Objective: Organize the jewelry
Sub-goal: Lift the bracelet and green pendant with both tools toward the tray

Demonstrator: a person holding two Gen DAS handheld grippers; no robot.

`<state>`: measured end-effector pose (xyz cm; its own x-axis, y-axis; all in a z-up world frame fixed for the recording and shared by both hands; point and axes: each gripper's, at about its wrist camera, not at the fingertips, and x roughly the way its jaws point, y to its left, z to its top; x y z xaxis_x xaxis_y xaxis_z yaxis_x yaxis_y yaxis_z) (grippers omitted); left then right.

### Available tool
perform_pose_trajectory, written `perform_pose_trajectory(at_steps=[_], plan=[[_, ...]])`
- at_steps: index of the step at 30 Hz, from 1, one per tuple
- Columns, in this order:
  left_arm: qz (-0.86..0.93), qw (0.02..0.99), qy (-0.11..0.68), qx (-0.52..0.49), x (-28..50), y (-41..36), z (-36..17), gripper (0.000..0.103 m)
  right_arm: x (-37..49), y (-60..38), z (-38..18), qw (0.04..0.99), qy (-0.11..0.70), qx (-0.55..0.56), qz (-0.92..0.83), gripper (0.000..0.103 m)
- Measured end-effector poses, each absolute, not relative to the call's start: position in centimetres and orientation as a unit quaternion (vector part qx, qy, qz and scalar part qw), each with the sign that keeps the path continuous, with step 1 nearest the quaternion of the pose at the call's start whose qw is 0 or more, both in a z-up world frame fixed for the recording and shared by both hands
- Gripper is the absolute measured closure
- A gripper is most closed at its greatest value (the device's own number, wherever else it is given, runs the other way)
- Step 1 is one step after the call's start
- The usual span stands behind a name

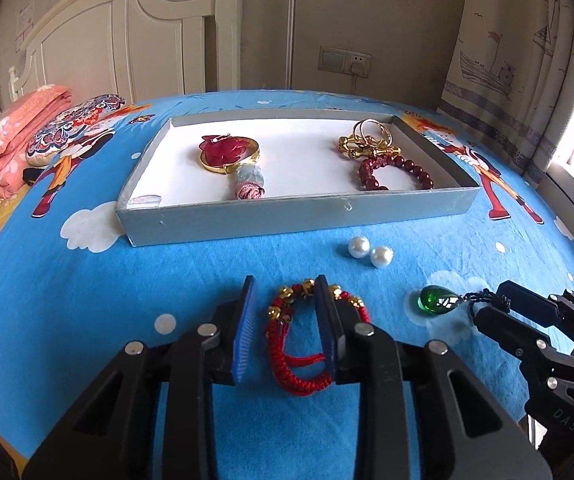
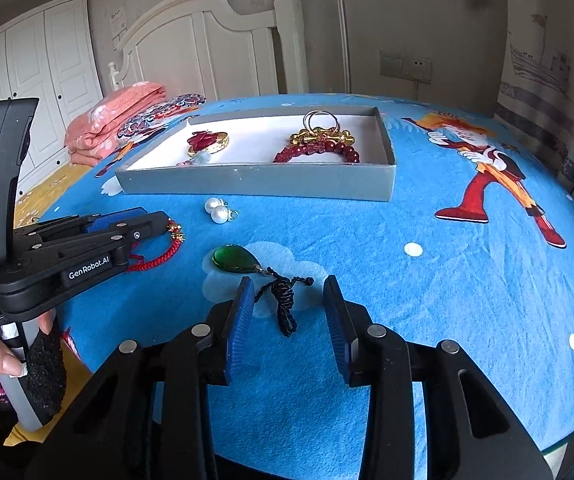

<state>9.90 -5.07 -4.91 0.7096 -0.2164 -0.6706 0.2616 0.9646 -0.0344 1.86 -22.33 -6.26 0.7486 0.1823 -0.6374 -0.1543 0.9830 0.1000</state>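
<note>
A red braided bracelet with gold bells (image 1: 293, 334) lies on the blue bedsheet. My left gripper (image 1: 286, 286) is open, its jaws astride the bracelet's left side; the right jaw covers part of it. It shows from the side in the right wrist view (image 2: 143, 220). A green teardrop pendant (image 2: 234, 260) with a black knotted cord (image 2: 283, 300) lies in front of my right gripper (image 2: 289, 284), which is open with the cord between its jaws. Two pearl earrings (image 1: 369, 251) lie near the grey tray (image 1: 287, 222).
The tray holds a red-and-gold bangle with a tassel (image 1: 231, 154), gold rings (image 1: 369, 132) and a dark red bead bracelet (image 1: 395, 172). Folded pink bedding (image 1: 11, 136) and a patterned pillow (image 1: 75, 124) lie at the far left. Curtains (image 1: 527, 60) hang at the right.
</note>
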Motion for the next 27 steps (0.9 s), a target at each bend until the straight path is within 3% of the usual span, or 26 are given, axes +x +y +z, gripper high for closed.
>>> perform_pose_trajectory(at_steps=[3,16,19,27], plan=[[-0.139,0.923,0.356,0.036,9.4,-5.3,-5.0,0.094,1.8,-22.2,-6.3,0.936,0.341,0.018,0.088,0.068],[-0.150,0.929,0.338,0.015,7.0,-4.6,-4.1,0.095,1.8,-22.3,-6.3,0.937,0.336,0.015,0.093,0.068],[-0.151,0.929,0.338,0.015,6.8,-4.8,-4.1,0.095,1.7,-22.0,-6.4,0.939,0.333,0.001,0.089,0.094],[-0.148,0.932,0.331,0.010,5.9,-4.7,-3.6,0.095,0.1,-21.5,-4.5,0.952,0.289,-0.014,0.096,0.095]])
